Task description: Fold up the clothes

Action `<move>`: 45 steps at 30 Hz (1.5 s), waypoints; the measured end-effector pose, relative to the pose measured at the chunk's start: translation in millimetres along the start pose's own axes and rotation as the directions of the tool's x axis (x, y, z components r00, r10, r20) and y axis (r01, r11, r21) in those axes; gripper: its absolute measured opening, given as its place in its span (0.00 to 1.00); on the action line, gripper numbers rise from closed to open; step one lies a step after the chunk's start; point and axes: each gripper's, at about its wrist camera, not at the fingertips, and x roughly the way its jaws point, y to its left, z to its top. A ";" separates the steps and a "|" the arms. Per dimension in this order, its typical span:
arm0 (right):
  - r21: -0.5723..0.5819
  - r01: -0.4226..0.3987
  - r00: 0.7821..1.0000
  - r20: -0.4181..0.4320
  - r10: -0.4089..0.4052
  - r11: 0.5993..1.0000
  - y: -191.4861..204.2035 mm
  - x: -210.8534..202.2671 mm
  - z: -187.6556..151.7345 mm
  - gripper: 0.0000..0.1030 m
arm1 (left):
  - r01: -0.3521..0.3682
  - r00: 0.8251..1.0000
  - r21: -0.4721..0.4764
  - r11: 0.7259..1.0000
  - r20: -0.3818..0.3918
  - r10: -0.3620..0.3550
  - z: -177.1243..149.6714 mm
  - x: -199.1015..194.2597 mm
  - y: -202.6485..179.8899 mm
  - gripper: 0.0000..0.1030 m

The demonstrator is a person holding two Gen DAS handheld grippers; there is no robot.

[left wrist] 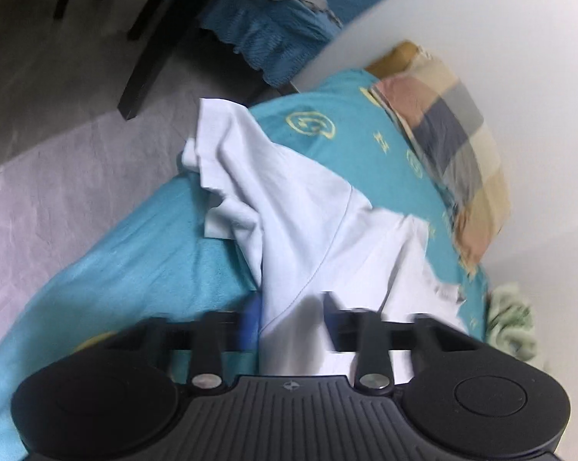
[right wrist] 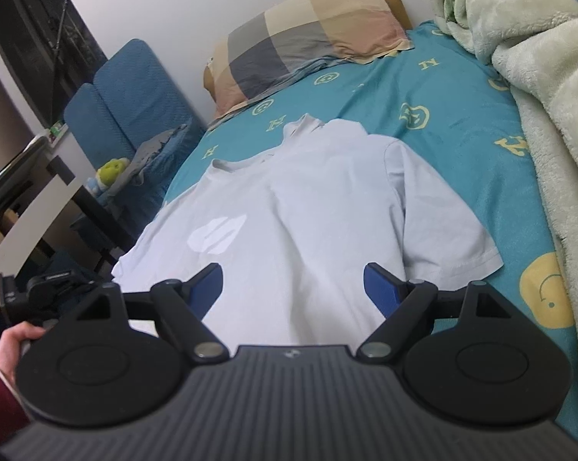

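A white T-shirt (right wrist: pixel 308 199) lies spread on the teal bed sheet (right wrist: pixel 461 123), collar toward the pillow and one short sleeve (right wrist: pixel 450 230) laid out to the right. My right gripper (right wrist: pixel 294 284) hovers over the shirt's lower body, open, with nothing between its blue pads (right wrist: pixel 381 288). In the blurred left wrist view, the T-shirt (left wrist: pixel 296 223) runs up from between the fingers of my left gripper (left wrist: pixel 290 315), which is shut on the cloth near the bed's edge. The shirt's far part hangs crumpled over the sheet (left wrist: pixel 154 253). A hand (right wrist: pixel 16 336) holds the left gripper's body (right wrist: pixel 47 288).
A checked pillow (right wrist: pixel 312 34) lies at the head of the bed against the white wall. A cream fleece blanket (right wrist: pixel 550 88) is piled along the right side. Left of the bed are a blue chair (right wrist: pixel 135 88), a dark table leg (left wrist: pixel 143 73) and grey floor (left wrist: pixel 58 153).
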 end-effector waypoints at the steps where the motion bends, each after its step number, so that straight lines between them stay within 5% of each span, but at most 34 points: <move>1: -0.005 -0.003 1.000 -0.008 0.003 1.000 0.8 2.6 -1.1 0.80 | -0.014 1.000 0.028 0.999 0.011 0.014 1.6 -0.2 -4.4 0.04; 3: -0.012 -0.011 0.999 -0.032 0.011 1.000 2.3 9.6 -4.1 0.80 | -0.011 0.999 0.066 0.998 0.043 0.008 7.0 -1.2 -10.4 0.03; 9: -0.023 -0.015 0.997 -0.080 0.013 1.000 0.5 27.6 -9.8 0.80 | -0.189 0.978 0.175 0.966 0.120 0.169 27.3 -0.5 -16.4 0.03; 11: -0.021 -0.009 0.996 -0.093 0.008 1.000 -1.3 31.2 -10.8 0.80 | -0.199 0.979 0.214 0.956 0.097 0.182 27.1 -3.5 -18.4 0.04; 14: -0.026 -0.002 0.995 -0.099 0.000 1.000 -2.0 31.7 -10.6 0.80 | -0.137 0.991 0.192 0.972 0.023 0.135 23.4 -24.0 -14.7 0.26; 17: -0.040 -0.013 0.994 -0.105 0.009 0.999 -0.2 27.2 -11.0 0.80 | -0.096 0.993 0.226 0.969 -0.042 0.108 -1.2 -61.4 -15.8 0.27; 22: -0.048 -0.055 0.989 -0.143 0.047 0.997 8.1 8.4 -15.1 0.79 | -0.109 0.964 0.246 0.963 -0.208 0.162 -66.9 -119.6 -15.9 0.31; 25: -0.040 -0.089 0.982 -0.169 0.081 0.995 15.9 -18.8 -17.6 0.79 | -0.102 0.958 0.238 0.966 -0.237 0.160 -102.7 -153.8 -13.6 0.31; 31: -0.168 -0.044 0.946 -0.324 -0.013 0.985 32.3 -76.1 -39.3 0.80 | -0.017 0.973 0.167 0.986 -0.224 0.055 -152.6 -194.3 -14.5 0.39; 41: -0.165 0.045 0.819 -0.558 -0.131 0.985 21.7 -93.4 -77.6 0.79 | 0.022 0.987 0.046 0.999 -0.162 -0.014 -156.5 -211.6 7.7 0.44; 44: -0.167 0.030 0.789 -0.602 -0.126 0.985 28.9 -82.8 -89.2 0.67 | -0.002 0.986 0.020 1.000 -0.168 0.005 -154.0 -202.5 18.0 0.44; 45: -0.168 0.025 0.778 -0.616 -0.125 0.985 31.4 -79.3 -93.1 0.47 | -0.009 0.984 0.011 1.000 -0.178 0.010 -153.5 -199.0 22.1 0.44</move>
